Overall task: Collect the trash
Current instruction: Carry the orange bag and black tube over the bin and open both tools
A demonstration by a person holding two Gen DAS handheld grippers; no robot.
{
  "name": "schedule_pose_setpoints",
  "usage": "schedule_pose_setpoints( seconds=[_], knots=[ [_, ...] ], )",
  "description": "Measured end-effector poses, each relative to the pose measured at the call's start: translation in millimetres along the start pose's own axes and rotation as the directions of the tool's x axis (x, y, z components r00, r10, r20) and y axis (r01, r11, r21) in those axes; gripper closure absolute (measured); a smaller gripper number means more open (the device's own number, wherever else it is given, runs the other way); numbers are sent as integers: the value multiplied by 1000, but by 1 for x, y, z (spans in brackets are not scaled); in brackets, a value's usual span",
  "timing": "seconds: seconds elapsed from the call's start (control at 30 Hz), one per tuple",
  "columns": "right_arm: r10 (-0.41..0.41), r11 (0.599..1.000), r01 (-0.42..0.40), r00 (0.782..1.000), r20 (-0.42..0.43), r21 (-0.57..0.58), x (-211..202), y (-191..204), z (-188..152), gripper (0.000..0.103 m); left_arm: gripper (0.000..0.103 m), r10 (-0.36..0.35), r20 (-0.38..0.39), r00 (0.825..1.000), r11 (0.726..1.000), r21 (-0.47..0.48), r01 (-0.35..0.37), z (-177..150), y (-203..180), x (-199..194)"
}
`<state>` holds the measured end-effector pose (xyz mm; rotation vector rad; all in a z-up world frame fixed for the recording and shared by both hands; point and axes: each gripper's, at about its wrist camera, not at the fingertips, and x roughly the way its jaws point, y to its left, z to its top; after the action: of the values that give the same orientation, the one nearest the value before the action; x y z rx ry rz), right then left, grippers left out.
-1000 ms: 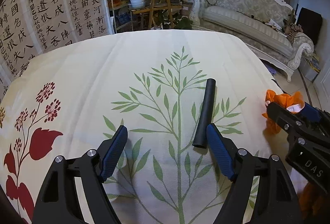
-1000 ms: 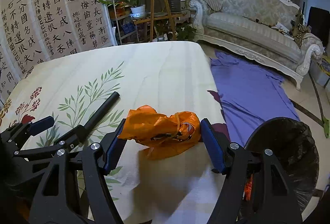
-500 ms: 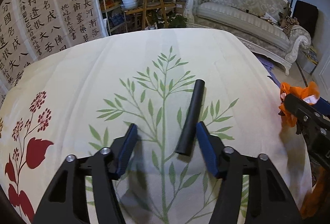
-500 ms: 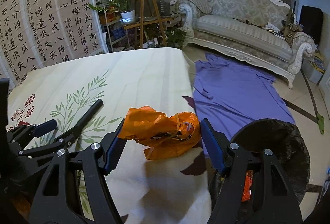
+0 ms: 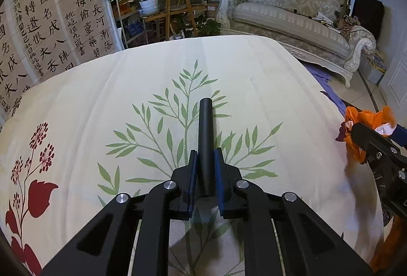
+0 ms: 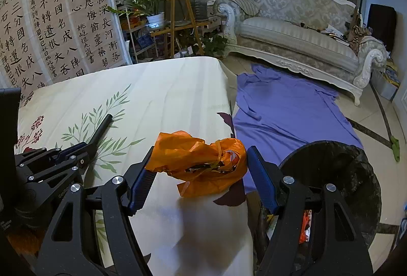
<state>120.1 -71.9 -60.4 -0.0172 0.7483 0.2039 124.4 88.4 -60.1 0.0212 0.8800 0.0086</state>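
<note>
Item: L gripper [image 5: 205, 174] closing on black tube [image 5: 205, 138] for lifting; R gripper [image 6: 198, 175] clamping orange bag [image 6: 201, 161], heading for bin [image 6: 356, 174].

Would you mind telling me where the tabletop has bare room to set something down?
The tablecloth is bare beyond the black tube, towards its far edge, and left of it by the red flowers. The near right corner is crowded: the orange bag and the trash bin beside it.

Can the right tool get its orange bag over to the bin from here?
Probably yes. The right tool holds the orange bag near the table edge, and the bin, mouth open, stands just beside it with nothing between.
</note>
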Motion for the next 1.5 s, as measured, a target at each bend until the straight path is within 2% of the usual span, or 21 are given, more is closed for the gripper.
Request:
schedule_pose_setpoints(
  seconds=[0.27,0.6,0.9,1.07,1.23,1.5],
  knots=[
    [2,1000,-2,1000,6,-4,-9,1,-4,35,89,-4,13,1000,1000,-7,4,-6,0,-12],
    [-20,1000,20,999,36,11,-40,-7,-18,35,89,-43,79,996,999,-6,43,-19,-15,-53],
    [-103,993,99,993,64,65,-69,-43,-32,35,89,-122,147,982,991,77,111,-18,-61,-81],
    [-183,979,175,980,77,107,-81,-74,-34,35,89,-175,166,970,979,130,155,-14,-95,-86],
    [-245,962,232,967,75,145,-83,-105,-36,35,89,-218,171,961,964,189,185,-9,-130,-78],
    [-308,934,293,950,49,204,-77,-150,-44,35,89,-243,153,958,945,258,199,-4,-177,-55]
  ],
)
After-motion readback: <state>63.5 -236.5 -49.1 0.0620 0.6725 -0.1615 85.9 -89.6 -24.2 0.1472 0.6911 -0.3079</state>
